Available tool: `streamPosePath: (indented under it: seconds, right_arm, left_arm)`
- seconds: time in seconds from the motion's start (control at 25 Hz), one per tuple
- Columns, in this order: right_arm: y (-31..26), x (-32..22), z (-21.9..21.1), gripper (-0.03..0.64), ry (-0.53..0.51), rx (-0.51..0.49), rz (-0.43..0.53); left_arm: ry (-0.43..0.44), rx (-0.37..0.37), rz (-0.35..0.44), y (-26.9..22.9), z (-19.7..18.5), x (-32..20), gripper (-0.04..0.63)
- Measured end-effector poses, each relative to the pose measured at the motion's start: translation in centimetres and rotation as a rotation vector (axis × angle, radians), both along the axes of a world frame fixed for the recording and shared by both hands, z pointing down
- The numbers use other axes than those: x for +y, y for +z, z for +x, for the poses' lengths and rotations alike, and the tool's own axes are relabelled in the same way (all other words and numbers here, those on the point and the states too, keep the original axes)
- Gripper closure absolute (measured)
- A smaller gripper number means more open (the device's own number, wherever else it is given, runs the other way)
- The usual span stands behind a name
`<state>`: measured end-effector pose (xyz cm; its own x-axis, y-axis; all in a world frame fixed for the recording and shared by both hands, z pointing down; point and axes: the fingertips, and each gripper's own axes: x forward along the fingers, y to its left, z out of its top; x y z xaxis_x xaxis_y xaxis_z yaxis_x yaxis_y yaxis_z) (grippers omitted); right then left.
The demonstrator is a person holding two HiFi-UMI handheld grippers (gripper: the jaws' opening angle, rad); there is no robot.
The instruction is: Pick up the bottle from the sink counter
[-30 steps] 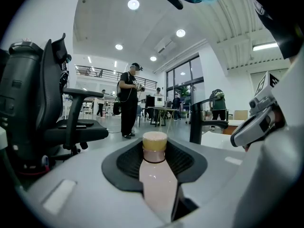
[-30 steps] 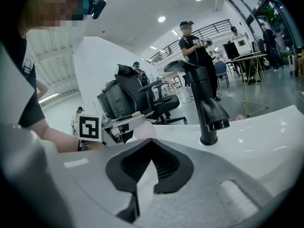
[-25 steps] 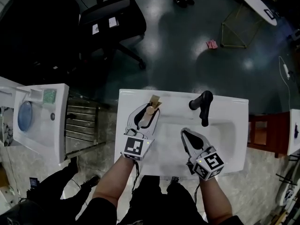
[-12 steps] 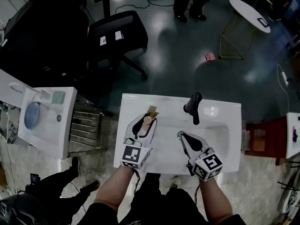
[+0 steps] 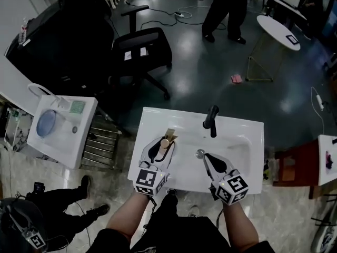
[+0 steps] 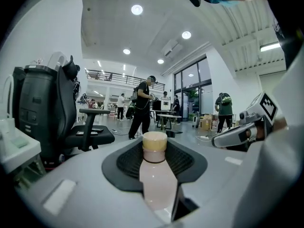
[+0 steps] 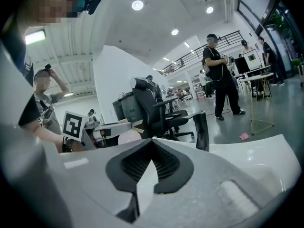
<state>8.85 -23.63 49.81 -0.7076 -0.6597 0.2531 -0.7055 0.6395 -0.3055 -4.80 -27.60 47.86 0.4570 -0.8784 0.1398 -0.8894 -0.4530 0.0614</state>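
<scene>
A pale pink bottle (image 5: 161, 148) with a tan cap sits between the jaws of my left gripper (image 5: 162, 140), which is shut on it over the left side of the white sink counter (image 5: 152, 116). In the left gripper view the bottle (image 6: 154, 179) stands upright between the dark pads, cap forward, with my left gripper (image 6: 155, 147) closed round it. My right gripper (image 5: 207, 157) hangs over the basin near the drain (image 5: 200, 153), jaws together and holding nothing. The right gripper view shows my right gripper (image 7: 152, 146) with its tips meeting and the faucet (image 7: 202, 129) beyond.
A black faucet (image 5: 210, 120) stands at the counter's back edge. A white appliance (image 5: 60, 128) is at the left and a red stool (image 5: 292, 165) at the right. A black office chair (image 5: 142, 49), a standing person (image 5: 224, 9) and a round table (image 5: 279, 30) lie beyond.
Both grippers have risen above the counter, the left one carrying the bottle up with it. The counter looks smaller and more of the room shows behind it.
</scene>
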Motion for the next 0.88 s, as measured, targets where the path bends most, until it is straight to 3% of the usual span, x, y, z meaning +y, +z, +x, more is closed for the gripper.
streamPosePath:
  seconds: [0.88]
  right_arm:
    - [-4.2, 10.1, 4.4, 0.617, -0.160, -0.018, 0.080]
  left_arm:
    - [-0.164, -0.008, 0.015, -4.2, 3.1, 16.0, 0.456]
